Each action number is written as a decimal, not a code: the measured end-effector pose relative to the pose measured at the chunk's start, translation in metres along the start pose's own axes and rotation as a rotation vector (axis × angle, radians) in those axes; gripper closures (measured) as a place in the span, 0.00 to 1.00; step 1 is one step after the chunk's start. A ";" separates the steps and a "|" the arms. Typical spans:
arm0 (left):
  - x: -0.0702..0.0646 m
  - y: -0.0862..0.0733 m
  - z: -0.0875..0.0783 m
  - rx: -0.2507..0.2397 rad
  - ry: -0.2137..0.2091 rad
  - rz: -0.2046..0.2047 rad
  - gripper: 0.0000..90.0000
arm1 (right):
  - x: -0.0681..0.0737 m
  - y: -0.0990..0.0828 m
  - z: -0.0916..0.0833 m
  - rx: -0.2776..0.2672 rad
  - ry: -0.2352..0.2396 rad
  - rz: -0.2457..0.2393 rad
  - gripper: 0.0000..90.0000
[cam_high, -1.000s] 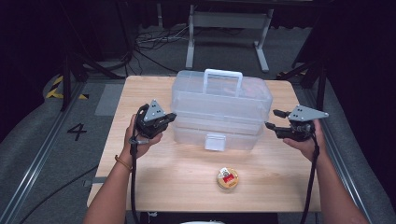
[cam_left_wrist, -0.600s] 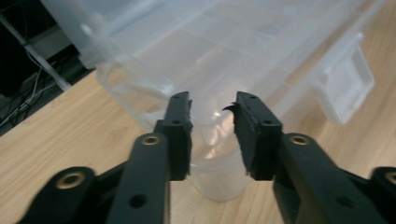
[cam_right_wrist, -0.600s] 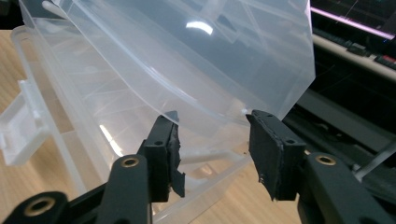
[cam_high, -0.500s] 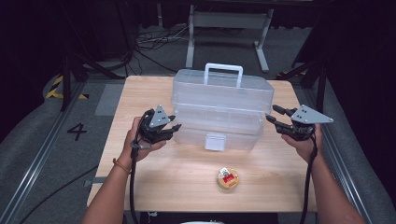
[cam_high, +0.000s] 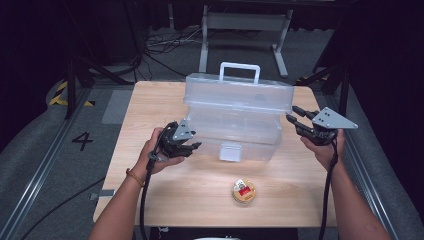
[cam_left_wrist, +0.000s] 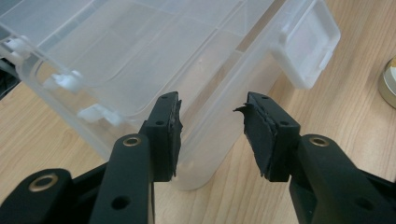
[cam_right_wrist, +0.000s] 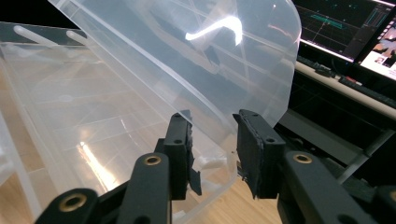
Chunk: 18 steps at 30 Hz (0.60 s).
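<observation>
High view puts the clear plastic box (cam_high: 235, 117) mid-table. My left gripper (cam_high: 192, 147) gapes at its near left corner, gripping nothing. My right gripper (cam_high: 295, 117), just closing, straddles the raised lid's (cam_right_wrist: 187, 56) edge.

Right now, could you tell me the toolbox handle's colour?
White, clearest in the high view: handle.

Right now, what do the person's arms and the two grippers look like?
Both forearms are bare, sleeveless; a thin bracelet circles the left wrist. The left gripper and right gripper are black, each topped by a grey three-cornered plate and trailing a black cable. Their jaws carry brass-coloured rivets and worn black pads.
</observation>
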<state>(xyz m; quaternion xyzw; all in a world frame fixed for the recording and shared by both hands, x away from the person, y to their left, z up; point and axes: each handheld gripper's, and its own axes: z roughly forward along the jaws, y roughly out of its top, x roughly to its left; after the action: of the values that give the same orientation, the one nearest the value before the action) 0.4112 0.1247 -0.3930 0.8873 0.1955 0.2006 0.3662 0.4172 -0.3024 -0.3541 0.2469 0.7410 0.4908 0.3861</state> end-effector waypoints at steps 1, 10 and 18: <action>-0.001 0.001 0.002 -0.003 -0.005 0.000 0.63 | 0.000 0.001 0.000 0.000 -0.006 -0.002 0.76; -0.002 0.004 0.009 -0.013 -0.008 0.000 0.67 | -0.001 0.010 0.004 -0.001 -0.069 -0.012 0.79; -0.005 0.009 0.016 -0.016 -0.021 0.022 0.68 | -0.002 0.022 0.012 0.003 -0.145 -0.010 0.83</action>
<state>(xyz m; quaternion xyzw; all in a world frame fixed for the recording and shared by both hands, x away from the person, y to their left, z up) 0.4165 0.1067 -0.3976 0.8886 0.1804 0.1970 0.3729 0.4281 -0.2888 -0.3354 0.2787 0.7130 0.4686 0.4408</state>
